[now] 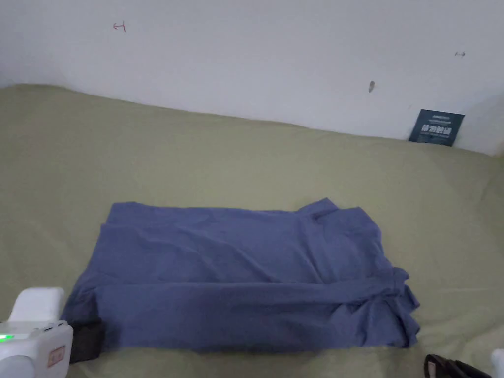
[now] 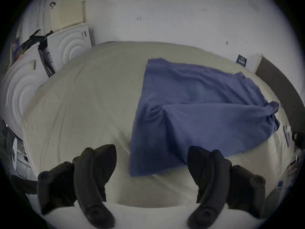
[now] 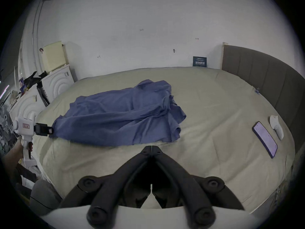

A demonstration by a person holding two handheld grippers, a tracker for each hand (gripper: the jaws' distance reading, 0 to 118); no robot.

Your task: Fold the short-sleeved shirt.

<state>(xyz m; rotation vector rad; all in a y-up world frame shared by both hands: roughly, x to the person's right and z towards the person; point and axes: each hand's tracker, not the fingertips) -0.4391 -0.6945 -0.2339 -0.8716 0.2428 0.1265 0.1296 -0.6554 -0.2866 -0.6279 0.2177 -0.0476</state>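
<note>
Left gripper low centre of its own view, jaws spread wide apart, nothing between them; right jaw tip overlapped the near hem of the shirt in frame, contact not clear. Same gripper seen at far left of right gripper view, black jaws right at the shirt's left corner, touching or gripping could not be told there. White body of it at lower left of head view, dark jaw end against the shirt's lower-left corner.

Right gripper bottom centre of its own view, jaws pressed together at the tips, nothing between, just short of the shirt's near edge. Dark bit of it at lower right edge of head view.

Blue short-sleeved shirt spread across centre of head view on olive bed sheet, lower long edge folded over onto the body, sleeve bunched at right end. Wrinkled.

Phone and small white device at right of right gripper view on the sheet, well apart from shirt. Dark card leaning on white wall, upper right of head view. Dark headboard at right.
</note>
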